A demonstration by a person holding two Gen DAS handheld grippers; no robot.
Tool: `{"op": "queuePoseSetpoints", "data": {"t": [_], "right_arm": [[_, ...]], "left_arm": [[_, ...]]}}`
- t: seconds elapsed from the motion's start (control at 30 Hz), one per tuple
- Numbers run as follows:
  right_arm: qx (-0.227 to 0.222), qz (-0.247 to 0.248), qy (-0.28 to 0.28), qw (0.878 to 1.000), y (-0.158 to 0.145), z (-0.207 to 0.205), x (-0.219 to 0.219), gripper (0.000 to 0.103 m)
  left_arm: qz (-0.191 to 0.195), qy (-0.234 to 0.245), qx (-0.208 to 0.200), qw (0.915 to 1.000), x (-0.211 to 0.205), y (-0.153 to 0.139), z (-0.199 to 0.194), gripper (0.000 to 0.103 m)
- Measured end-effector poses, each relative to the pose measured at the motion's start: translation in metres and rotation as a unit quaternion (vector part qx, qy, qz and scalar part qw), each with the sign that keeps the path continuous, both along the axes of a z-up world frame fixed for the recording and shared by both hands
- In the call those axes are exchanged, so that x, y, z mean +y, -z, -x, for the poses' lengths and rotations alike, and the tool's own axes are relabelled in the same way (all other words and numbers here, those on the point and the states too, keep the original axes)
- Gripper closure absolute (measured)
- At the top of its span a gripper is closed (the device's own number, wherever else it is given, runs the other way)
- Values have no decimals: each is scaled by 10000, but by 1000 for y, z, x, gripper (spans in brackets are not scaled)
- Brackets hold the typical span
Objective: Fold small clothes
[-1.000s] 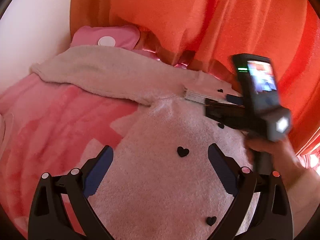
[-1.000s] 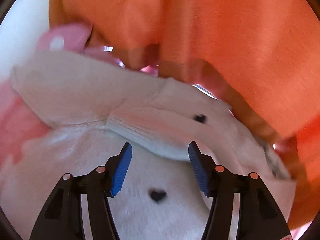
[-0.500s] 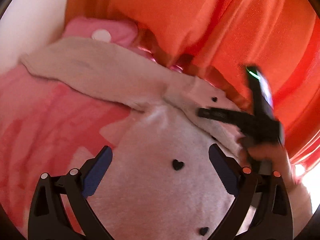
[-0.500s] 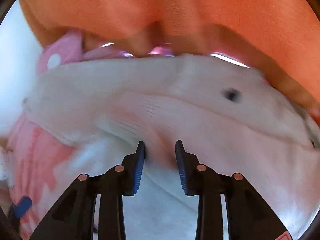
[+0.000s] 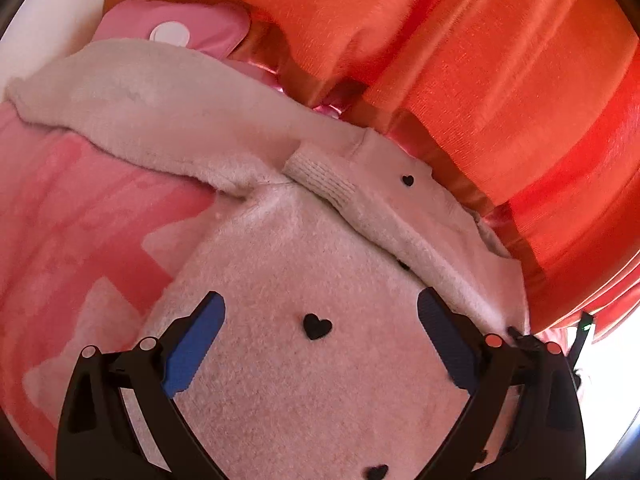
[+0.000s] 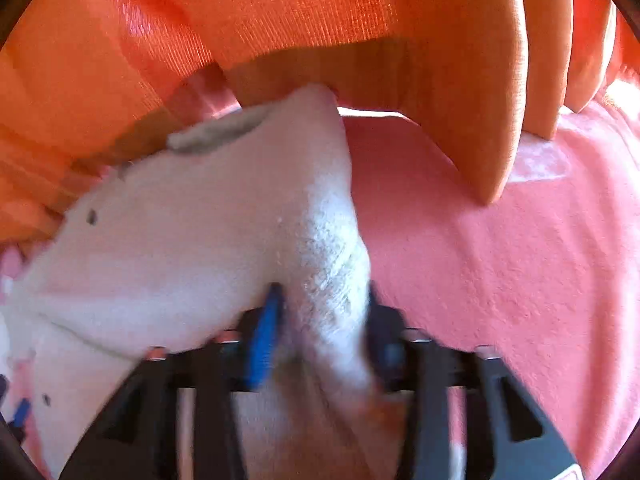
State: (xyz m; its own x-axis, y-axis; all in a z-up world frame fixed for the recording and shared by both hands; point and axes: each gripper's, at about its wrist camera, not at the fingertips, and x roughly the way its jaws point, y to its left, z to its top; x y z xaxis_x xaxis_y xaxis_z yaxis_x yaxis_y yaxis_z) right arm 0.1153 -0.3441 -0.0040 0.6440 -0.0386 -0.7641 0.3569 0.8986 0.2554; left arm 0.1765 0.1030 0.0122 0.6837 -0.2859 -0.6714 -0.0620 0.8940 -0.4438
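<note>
A small fluffy cream sweater (image 5: 304, 264) with black hearts lies spread on a pink blanket (image 5: 80, 216). One sleeve (image 5: 132, 108) stretches to the far left; the other sleeve (image 5: 400, 200) lies folded along the body, its ribbed cuff (image 5: 320, 176) near the middle. My left gripper (image 5: 320, 332) is open and empty just above the sweater's body. My right gripper (image 6: 324, 320) is shut on a ribbed edge of the sweater (image 6: 332, 280) and holds it pulled up; the view is blurred.
An orange curtain (image 5: 460, 60) hangs along the far side and down onto the blanket (image 6: 500, 272) in the right wrist view (image 6: 480, 100). A pink pillow (image 5: 172, 28) with a white patch lies at the far left. A white wall is behind it.
My right gripper closed on the sweater's ribbed edge and swung right, pulling the fabric with it. It left the left wrist view almost entirely. My left gripper stayed open, shifting slightly.
</note>
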Motion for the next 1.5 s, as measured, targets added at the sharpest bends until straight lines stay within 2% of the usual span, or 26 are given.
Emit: {"op": "queuePoseSetpoints", "data": {"t": [0.07,0.17,0.23,0.3,0.37,0.4,0.43,0.5,0.6,0.63,0.67,0.7,0.73,0.77,0.8,0.87,0.9,0.93,1.0,1.1,1.17,1.27,1.3,1.37,1.4,1.5], "right_arm": [[-251,-119,259,9993,-11,7,-21,90],[60,-313,488,9983,12,8,-38,90],[8,-91,449,9989,14,3,-29,87],[-79,58,480,9988,-4,-2,-13,80],[-460,191,491,9975,-27,-4,-1,80],[-535,270,448,9972,-33,-8,2,72],[-613,370,410,9966,-38,-13,6,51],[-666,361,390,9964,-34,-27,5,30],[-45,406,270,9988,-1,-61,-8,33],[118,366,176,9991,7,-61,-19,49],[204,274,65,9994,12,-64,-24,68],[77,117,8,9999,8,-69,-26,85],[-143,74,50,9999,-3,-67,-26,93],[-427,-24,44,9991,-14,-64,-28,94],[-869,-218,36,9960,-29,-55,-31,94],[-969,-113,169,9951,-24,-55,-35,94],[-662,2,191,9976,-11,-64,-35,94],[63,65,97,9999,19,-81,-34,92],[-130,-80,241,9996,17,-83,-39,93],[-629,91,324,9974,-9,-70,-30,92],[-884,382,29,9953,-14,-62,-11,92],[156,889,-296,9955,38,-89,5,94],[168,1033,-353,9939,51,-94,9,95],[138,1138,-124,9933,40,-91,18,95],[14,1072,-73,9942,30,-87,25,88],[-260,872,-380,9951,1,-67,66,85]], "left_arm": [[-139,2,-9,9999,0,2,-2,8],[-188,43,58,9998,0,8,-8,8],[-182,75,28,9998,-1,9,-14,8],[-202,80,-2,9998,-3,7,-24,8],[-10,176,82,9998,-6,6,-39,8],[149,210,108,9996,-8,6,-49,8],[284,262,154,9991,-9,8,-62,8],[293,233,399,9985,-17,16,-96,8],[105,141,790,9967,-27,34,-137,12],[-11,55,746,9972,-30,34,-144,16],[-179,14,699,9974,-34,32,-149,34],[-278,38,663,9974,-38,29,-153,69],[-211,130,602,9979,-39,24,-156,94],[14,282,447,9986,-37,17,-155,95],[278,396,128,9987,-32,5,-152,95],[250,323,-269,9988,-27,-10,-149,95],[161,300,-290,9990,-28,-9,-150,95],[23,322,-149,9994,-30,-1,-154,95],[-196,397,305,9986,-35,27,-163,95],[-227,406,175,9988,-30,36,-149,94],[-237,419,166,9987,-27,39,-145,92],[-164,364,205,9990,-30,45,-145,91],[-30,303,232,9993,-26,42,-140,90],[214,257,216,9992,-16,34,-125,75],[270,258,145,9992,-10,27,-117,55],[96,-134,-88,9998,46,11,-82,37]]}}
